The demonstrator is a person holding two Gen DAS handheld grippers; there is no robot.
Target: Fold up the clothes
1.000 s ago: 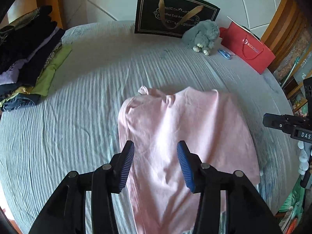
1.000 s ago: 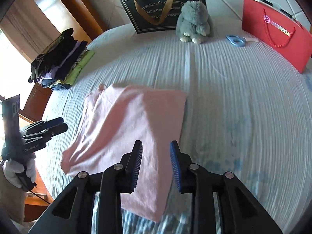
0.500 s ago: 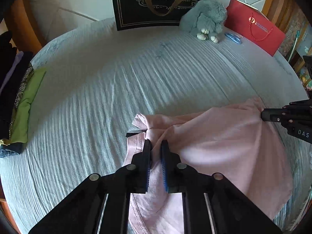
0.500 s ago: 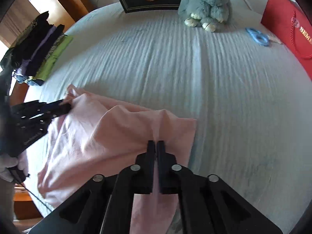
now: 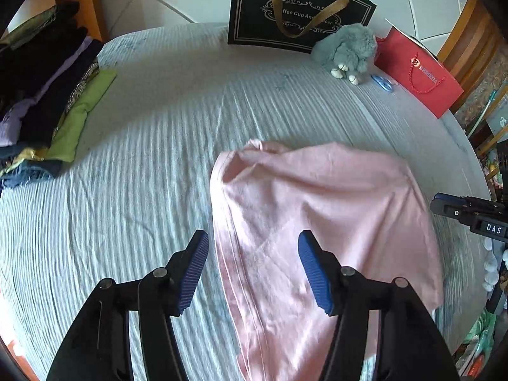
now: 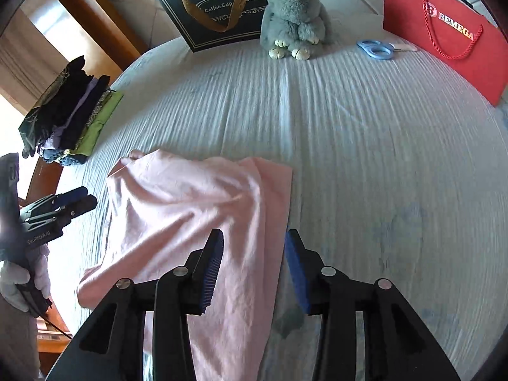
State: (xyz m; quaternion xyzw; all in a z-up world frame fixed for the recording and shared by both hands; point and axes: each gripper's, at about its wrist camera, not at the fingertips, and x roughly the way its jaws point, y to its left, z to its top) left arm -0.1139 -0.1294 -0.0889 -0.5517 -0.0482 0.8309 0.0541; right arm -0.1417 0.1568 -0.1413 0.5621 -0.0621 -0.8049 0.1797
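Observation:
A pink garment [image 5: 317, 216] lies loosely folded on the pale striped cloth of the round table [image 5: 158, 146]. In the right wrist view the pink garment [image 6: 197, 219] spreads left of centre. My left gripper [image 5: 254, 266] hovers over the garment's left hem, its jaws opening, blue pads apart and off the cloth. My right gripper [image 6: 254, 270] hangs above the garment's right edge, jaws opening too, with nothing pinched. The left gripper [image 6: 79, 201] shows at the left edge of the right wrist view, the right gripper [image 5: 444, 206] at the right edge of the left wrist view.
A pile of folded clothes [image 5: 47, 95] sits at the table's left edge. At the back stand a black gift bag [image 5: 295, 12], a grey plush rabbit [image 5: 349, 50], blue scissors [image 6: 374, 49] and a red bag [image 6: 451, 35]. A gloved hand [image 6: 19, 285] holds the left tool.
Both grippers shut on the garment's far corners half a second ago; now both have let go, opened and drawn back toward the near edge, and the pink cloth has settled.

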